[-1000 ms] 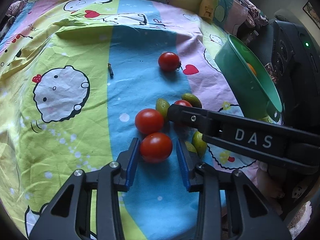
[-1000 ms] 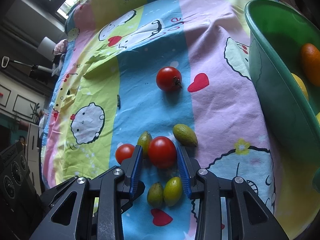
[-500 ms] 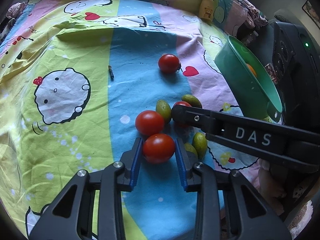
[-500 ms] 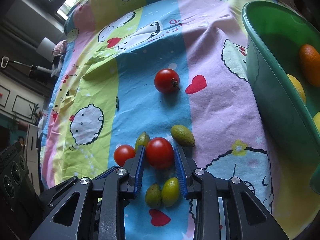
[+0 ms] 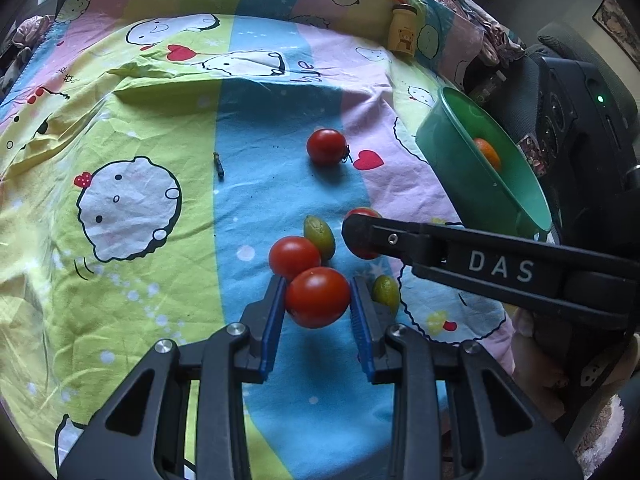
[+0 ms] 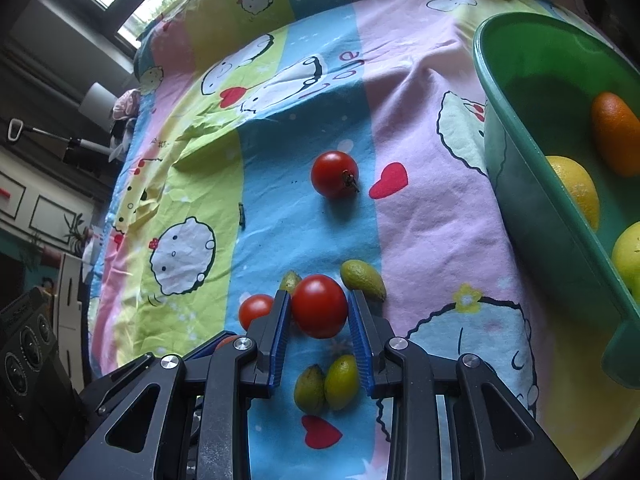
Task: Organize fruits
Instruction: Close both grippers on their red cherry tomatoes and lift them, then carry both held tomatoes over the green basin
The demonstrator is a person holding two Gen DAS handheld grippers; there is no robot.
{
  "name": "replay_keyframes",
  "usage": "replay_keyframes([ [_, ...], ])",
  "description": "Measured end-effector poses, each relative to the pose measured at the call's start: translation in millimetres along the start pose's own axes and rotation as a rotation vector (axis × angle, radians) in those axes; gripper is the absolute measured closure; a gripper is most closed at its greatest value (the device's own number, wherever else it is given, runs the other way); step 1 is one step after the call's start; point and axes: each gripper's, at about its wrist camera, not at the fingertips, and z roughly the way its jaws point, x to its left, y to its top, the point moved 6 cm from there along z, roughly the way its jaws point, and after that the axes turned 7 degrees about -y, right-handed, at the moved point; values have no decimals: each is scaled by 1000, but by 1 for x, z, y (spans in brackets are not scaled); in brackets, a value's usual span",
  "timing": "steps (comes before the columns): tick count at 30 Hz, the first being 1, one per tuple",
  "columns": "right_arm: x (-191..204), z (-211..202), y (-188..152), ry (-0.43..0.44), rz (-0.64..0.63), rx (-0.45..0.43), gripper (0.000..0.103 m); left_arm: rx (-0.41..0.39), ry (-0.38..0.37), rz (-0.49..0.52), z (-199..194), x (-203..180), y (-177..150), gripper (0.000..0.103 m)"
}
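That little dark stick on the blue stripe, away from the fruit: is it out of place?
Yes, somewhat. The dark stick lies alone on the bedsheet, apart from every tomato. It resembles a loose stem, though it is too small to tell.

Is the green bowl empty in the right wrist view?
No, the green bowl holds an orange fruit and two yellow fruits.
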Motion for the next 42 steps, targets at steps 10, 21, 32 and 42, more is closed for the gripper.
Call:
replay_keyframes([
  [10,2,-17,6,28,1,-57,71,-57,12,28,-12,-9,5,71],
  [21,4,-49,12,72,-3,-150,71,-129,40,64,-25,-22,16,71],
  [32,-12,-85,18,95,30,-250,71,-197,30,93,-36,-44,28,71],
  [42,-36,-106,23,85,76,-314,71,-250,-9,137,-36,-75,47,71],
])
